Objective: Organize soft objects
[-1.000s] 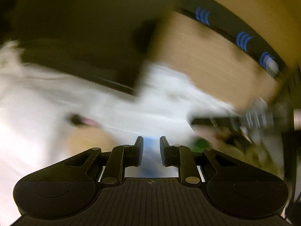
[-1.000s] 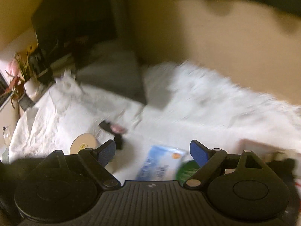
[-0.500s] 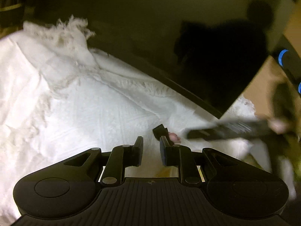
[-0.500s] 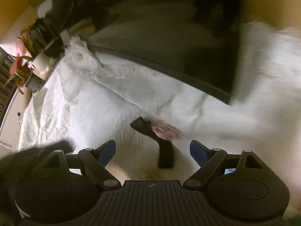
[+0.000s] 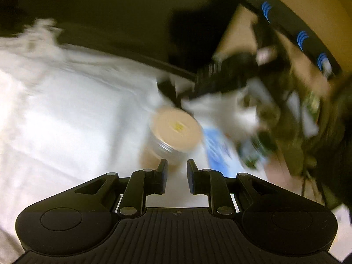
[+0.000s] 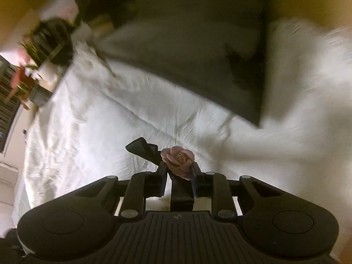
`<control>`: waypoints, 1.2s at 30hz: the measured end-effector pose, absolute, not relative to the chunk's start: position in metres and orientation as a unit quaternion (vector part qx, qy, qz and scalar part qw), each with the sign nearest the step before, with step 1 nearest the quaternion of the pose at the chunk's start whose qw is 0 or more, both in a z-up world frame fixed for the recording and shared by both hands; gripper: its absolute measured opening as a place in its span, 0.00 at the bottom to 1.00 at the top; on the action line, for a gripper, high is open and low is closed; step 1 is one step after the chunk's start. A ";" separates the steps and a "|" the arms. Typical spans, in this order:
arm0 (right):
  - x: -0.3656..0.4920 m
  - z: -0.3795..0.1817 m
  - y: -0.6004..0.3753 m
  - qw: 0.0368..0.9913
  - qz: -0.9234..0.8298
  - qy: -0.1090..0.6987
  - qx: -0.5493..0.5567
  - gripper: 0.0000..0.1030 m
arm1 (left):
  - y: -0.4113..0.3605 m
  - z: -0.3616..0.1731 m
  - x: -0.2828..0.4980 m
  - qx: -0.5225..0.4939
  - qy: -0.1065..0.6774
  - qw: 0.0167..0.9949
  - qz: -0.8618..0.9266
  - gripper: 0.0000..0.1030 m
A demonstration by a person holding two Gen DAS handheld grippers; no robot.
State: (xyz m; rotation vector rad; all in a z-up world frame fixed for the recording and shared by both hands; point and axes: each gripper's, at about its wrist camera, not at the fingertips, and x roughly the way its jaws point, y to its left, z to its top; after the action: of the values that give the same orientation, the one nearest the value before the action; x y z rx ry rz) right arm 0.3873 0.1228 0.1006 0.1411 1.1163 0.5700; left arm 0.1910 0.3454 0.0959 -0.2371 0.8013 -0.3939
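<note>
In the right wrist view my right gripper [image 6: 177, 169] is shut on a black strap with a pink fabric rose [image 6: 178, 159], over the white bedspread [image 6: 92, 127]; one black end [image 6: 142, 148] sticks out to the left. In the blurred left wrist view my left gripper [image 5: 176, 169] has its jaws close together with a small gap and nothing between them. It hovers just in front of a clear jar with a tan lid [image 5: 175, 132]. The right gripper [image 5: 222, 81] shows there as a dark blur to the upper right.
A blue-and-white packet [image 5: 216, 151] and green blurred items [image 5: 255, 154] lie right of the jar. A dark grey pillow [image 6: 198, 61] and a white furry throw [image 6: 308, 77] lie at the back. Potted plants [image 6: 28, 74] stand at the far left.
My right gripper has closed from wide open onto the rose strap. The left view swung from the bedspread to the jar and packet; its jaws kept the same narrow gap.
</note>
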 end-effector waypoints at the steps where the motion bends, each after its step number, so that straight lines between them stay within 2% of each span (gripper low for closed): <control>1: 0.381 0.111 0.112 0.817 0.265 0.508 0.065 0.21 | 0.333 0.092 0.191 -0.103 0.393 0.891 -0.202 0.20; 7: 0.348 0.143 0.053 0.844 0.224 0.481 0.078 0.21 | 0.272 0.080 0.197 -0.090 0.400 0.888 -0.208 0.20; 11: 0.293 0.166 0.006 0.879 0.198 0.425 0.088 0.21 | 0.219 0.074 0.208 -0.053 0.361 0.905 -0.216 0.20; 16: 0.211 0.170 -0.037 0.917 0.122 0.373 0.073 0.21 | 0.176 0.046 0.250 -0.023 0.376 0.912 -0.161 0.20; 22: 0.137 0.142 -0.081 0.902 0.112 0.400 0.119 0.21 | 0.168 0.026 0.276 -0.006 0.407 0.906 -0.116 0.25; 27: 0.105 0.098 -0.065 0.880 0.110 0.449 0.109 0.21 | 0.176 0.028 0.287 -0.033 0.426 0.897 -0.113 0.24; 30: 0.099 0.077 -0.051 0.886 0.092 0.450 0.067 0.21 | 0.179 0.028 0.285 -0.046 0.438 0.890 -0.113 0.23; 32: 0.099 0.065 -0.043 0.894 0.073 0.442 0.024 0.21 | 0.180 0.027 0.282 -0.045 0.441 0.888 -0.118 0.29; 36: 0.100 0.040 -0.032 0.894 0.061 0.443 -0.024 0.22 | 0.185 0.025 0.287 -0.070 0.454 0.881 -0.112 0.31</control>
State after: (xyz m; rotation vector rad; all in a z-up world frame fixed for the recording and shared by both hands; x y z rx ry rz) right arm 0.1004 -0.0317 0.0401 -0.0487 0.9189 0.1266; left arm 0.2869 0.1853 0.0252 -0.1465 0.9465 -0.2326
